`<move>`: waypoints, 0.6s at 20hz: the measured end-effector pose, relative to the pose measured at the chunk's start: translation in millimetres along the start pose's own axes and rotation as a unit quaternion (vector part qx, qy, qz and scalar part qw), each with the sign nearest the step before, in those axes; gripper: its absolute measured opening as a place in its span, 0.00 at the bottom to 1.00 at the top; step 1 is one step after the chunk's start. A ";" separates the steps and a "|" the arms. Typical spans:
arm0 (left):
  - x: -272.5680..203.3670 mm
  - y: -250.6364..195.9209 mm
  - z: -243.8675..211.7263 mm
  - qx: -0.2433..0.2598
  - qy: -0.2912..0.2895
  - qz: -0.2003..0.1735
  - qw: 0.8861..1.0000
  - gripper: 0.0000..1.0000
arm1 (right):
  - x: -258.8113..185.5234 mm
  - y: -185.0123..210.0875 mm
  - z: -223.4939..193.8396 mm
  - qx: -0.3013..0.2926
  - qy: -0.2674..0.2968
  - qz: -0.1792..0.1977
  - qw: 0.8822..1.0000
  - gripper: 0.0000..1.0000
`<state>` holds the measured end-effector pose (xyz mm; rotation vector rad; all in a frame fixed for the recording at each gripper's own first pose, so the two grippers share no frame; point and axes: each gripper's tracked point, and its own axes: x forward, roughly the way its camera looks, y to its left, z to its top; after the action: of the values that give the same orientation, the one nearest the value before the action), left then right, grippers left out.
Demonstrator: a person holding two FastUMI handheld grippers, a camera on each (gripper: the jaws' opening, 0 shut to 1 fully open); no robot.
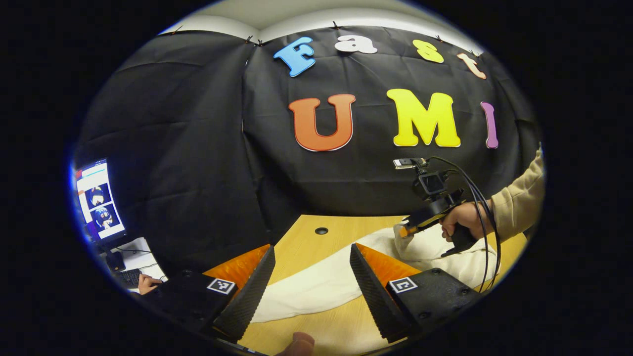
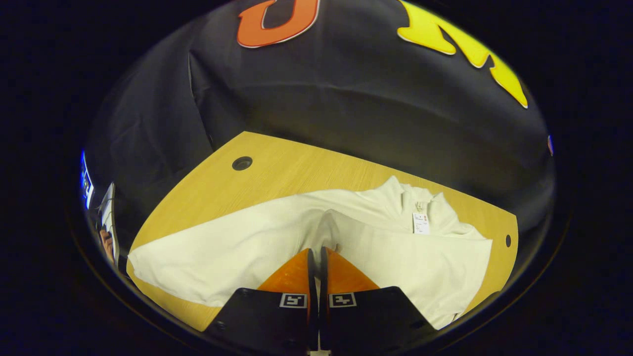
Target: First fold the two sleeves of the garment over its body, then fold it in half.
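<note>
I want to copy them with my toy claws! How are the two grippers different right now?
The left gripper has its fingers spread wide, with nothing between them. The right gripper is pinched shut on a fold of the white cloth garment. The left sits above the garment's edge; the right grips mid-garment. Both are over the wooden table.

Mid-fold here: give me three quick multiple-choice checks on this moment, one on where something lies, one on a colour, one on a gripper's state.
1. Where does the garment lie?
A. on the wooden table
B. on the floor
C. over a chair

2. What colour is the garment?
A. navy
B. white
C. red

3. How do the fingers of the right hand-held gripper stand?
A. wide apart
B. closed on a pinch of the garment
C. around a cup

Key: 1 A, the cloth spreads over the tabletop; 2 B, it is white in both views; 3 B, a ridge of cloth rises between the closed fingers. The left hand-held gripper is open above the cloth.
</note>
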<state>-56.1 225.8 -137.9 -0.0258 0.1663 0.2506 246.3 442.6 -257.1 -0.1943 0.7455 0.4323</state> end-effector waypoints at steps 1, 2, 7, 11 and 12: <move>-1.5 4.0 -4.2 -0.014 0.001 0.004 1.000 0.97 | 2.5 2.8 -1.9 -0.005 0.002 -0.005 1.000 0.04; 0.7 6.3 -9.4 -0.025 0.005 0.007 1.000 0.97 | 4.6 8.4 -2.2 0.001 0.003 -0.001 1.000 0.04; 4.4 35.3 -37.5 -0.041 0.030 0.051 0.997 0.97 | -25.3 9.0 14.6 -0.022 -0.026 0.011 0.999 0.13; 5.3 53.6 -61.6 -0.056 0.057 0.078 0.994 0.97 | -87.6 1.8 22.8 -0.044 -0.061 0.035 0.997 0.27; 4.8 54.9 -69.5 -0.062 0.065 0.080 0.993 0.97 | -103.8 -4.6 22.6 -0.045 -0.070 0.037 0.996 0.36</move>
<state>-76.4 276.9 -207.5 -0.1534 0.2824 0.4191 194.5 413.6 -168.9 -0.2188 0.5982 0.5440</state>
